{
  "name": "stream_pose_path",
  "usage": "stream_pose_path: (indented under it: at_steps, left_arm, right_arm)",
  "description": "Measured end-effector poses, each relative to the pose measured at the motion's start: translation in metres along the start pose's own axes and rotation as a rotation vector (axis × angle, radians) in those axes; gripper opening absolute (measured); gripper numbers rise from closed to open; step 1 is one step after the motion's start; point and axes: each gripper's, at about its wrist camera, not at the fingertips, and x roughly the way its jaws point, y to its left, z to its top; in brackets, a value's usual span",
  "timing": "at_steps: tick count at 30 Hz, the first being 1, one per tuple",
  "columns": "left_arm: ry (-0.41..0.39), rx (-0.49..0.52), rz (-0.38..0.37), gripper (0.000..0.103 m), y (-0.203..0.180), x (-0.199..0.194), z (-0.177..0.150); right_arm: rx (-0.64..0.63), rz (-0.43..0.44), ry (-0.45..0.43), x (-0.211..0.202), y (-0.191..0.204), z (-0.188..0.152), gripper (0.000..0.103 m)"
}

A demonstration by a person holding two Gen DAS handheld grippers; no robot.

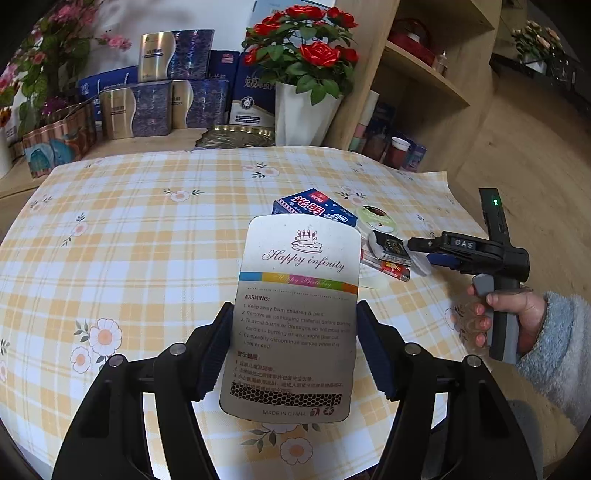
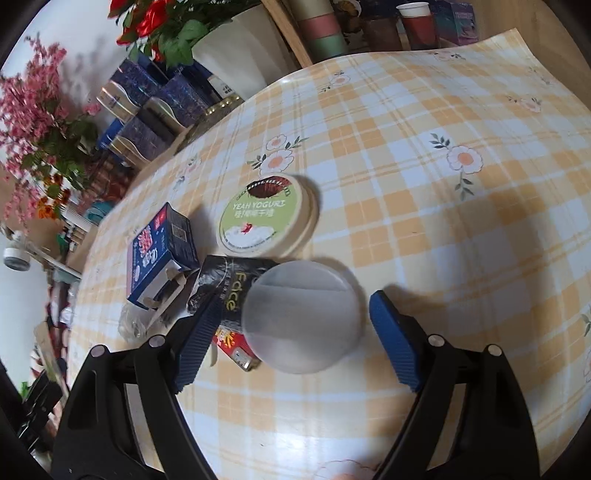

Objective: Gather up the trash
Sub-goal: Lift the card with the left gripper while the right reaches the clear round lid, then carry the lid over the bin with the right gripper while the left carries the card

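My left gripper (image 1: 295, 347) is shut on a pale candle card (image 1: 299, 295) printed "Happy infinity", held upright above the checked tablecloth (image 1: 147, 240). Behind it lies a small heap of trash: a blue carton (image 1: 317, 206), a green yogurt lid (image 2: 266, 218), a black packet (image 2: 229, 284) and a red wrapper (image 2: 236, 347). My right gripper (image 2: 295, 332) hangs over that heap. A translucent round lid (image 2: 303, 317) sits between its blue pads (image 2: 391, 332), with a gap showing on each side. A hand (image 1: 517, 314) holds the right gripper (image 1: 410, 251).
At the table's far edge stand a white pot of red roses (image 1: 306, 110), stacked blue and silver boxes (image 1: 166, 103) and a gold tray (image 1: 236, 136). A wooden shelf (image 1: 424, 74) with cups (image 2: 417, 22) rises at the right.
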Motion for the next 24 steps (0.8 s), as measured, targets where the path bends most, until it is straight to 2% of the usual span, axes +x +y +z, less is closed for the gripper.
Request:
stream_pose_path:
  at_steps: [3,4,8,15,24]
  left_arm:
    - [0.003,-0.006,-0.006,0.064,0.001,-0.001,-0.003]
    - [0.005,-0.006,-0.009,0.064,0.001,-0.001,-0.004]
    - [0.007,-0.003,-0.021,0.064,-0.002,-0.007,-0.010]
    - [0.011,0.004,-0.032,0.064,-0.005,-0.021,-0.024]
    - [0.008,0.016,-0.045,0.064,-0.015,-0.053,-0.050]
  right_arm:
    - [-0.040,-0.066,0.004,0.004,0.014,-0.004,0.077]
    - [-0.041,-0.060,0.003,0.005,0.016,-0.005,0.067]
    - [-0.056,-0.033,-0.003,0.000,0.021,-0.010,0.066]
    - [-0.114,-0.008,-0.091,-0.038,0.036,-0.030,0.066]
    - [-0.166,0.046,-0.132,-0.089,0.054,-0.084,0.066]
